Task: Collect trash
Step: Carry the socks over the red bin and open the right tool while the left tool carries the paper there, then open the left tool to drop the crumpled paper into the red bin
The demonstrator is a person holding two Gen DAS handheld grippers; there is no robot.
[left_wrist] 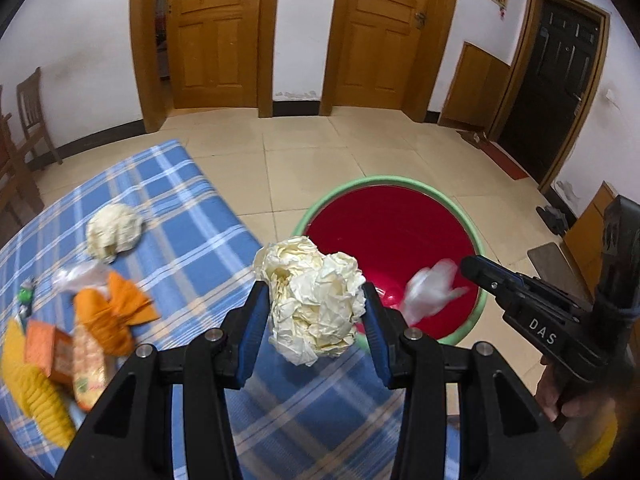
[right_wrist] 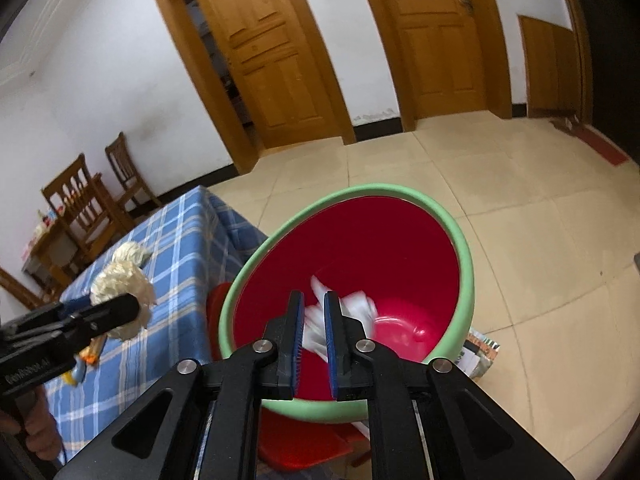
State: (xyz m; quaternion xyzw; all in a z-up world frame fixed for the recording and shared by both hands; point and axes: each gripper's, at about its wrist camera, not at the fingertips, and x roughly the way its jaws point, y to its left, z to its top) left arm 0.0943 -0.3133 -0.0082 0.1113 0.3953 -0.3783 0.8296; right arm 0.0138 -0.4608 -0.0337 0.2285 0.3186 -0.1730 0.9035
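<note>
Two claws, both angled downward. Left claw [left_wrist: 316, 300]: pads clamped on a crumpled paper ball [left_wrist: 312, 300] above the counter [left_wrist: 192, 216] edge, bin [left_wrist: 400, 184] at its 1 o'clock. Right claw [right_wrist: 314, 320]: over the bin's red interior, jaws slightly parted, blurred white plastic wrapper [right_wrist: 352, 312] between and beyond them; contact unclear.

We see even, soft indoor light with faint shadows. Fisheye distortion bows the doors [left_wrist: 208, 32] (edges vignette black). Motion blur smears the plastic scrap [right_wrist: 352, 312] and worktop [left_wrist: 192, 216] clutter.
</note>
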